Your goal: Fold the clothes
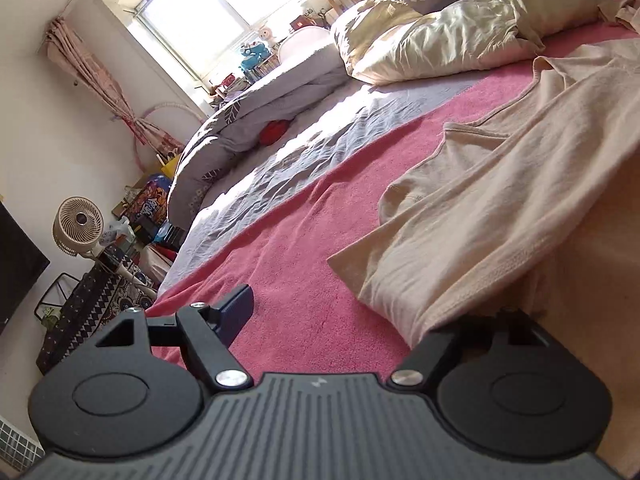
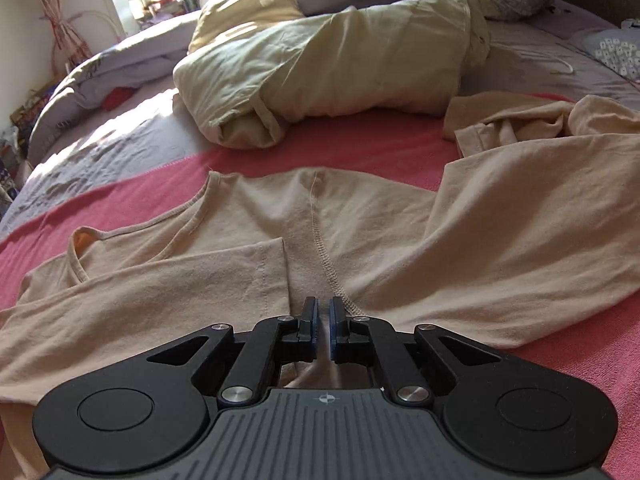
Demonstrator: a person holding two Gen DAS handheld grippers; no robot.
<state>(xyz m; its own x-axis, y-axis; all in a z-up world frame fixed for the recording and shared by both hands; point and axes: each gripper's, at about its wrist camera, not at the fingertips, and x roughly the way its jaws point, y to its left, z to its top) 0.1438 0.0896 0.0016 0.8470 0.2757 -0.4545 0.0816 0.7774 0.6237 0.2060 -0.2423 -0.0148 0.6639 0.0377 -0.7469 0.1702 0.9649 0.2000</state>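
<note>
Beige shirt [image 2: 360, 232] lies spread on my pink blanket [image 2: 340, 140], its long axis running from the neckline at about nine o'clock in my right wrist view across to the bunched, rumpled end at two o'clock; a stitched seam runs from twelve o'clock straight down to my right gripper [image 2: 323, 320]. That gripper is nearly clenched, with a thin gap left between its blue pads, resting on the cloth at the seam; whether any fabric is pinched I cannot tell. My left gripper [image 1: 360, 312] is spread wide: one finger [image 1: 236, 308] stands bare over the blanket at seven o'clock, while the other is buried under a fold of the shirt [image 1: 500, 200] at five o'clock. Only the left view shows the window [image 1: 224, 12], the tied curtain [image 1: 100, 80] and a small fan [image 1: 78, 220] at nine o'clock. Both views show the cream bedding roll [image 2: 320, 76] past the shirt. No writing is legible anywhere.
</note>
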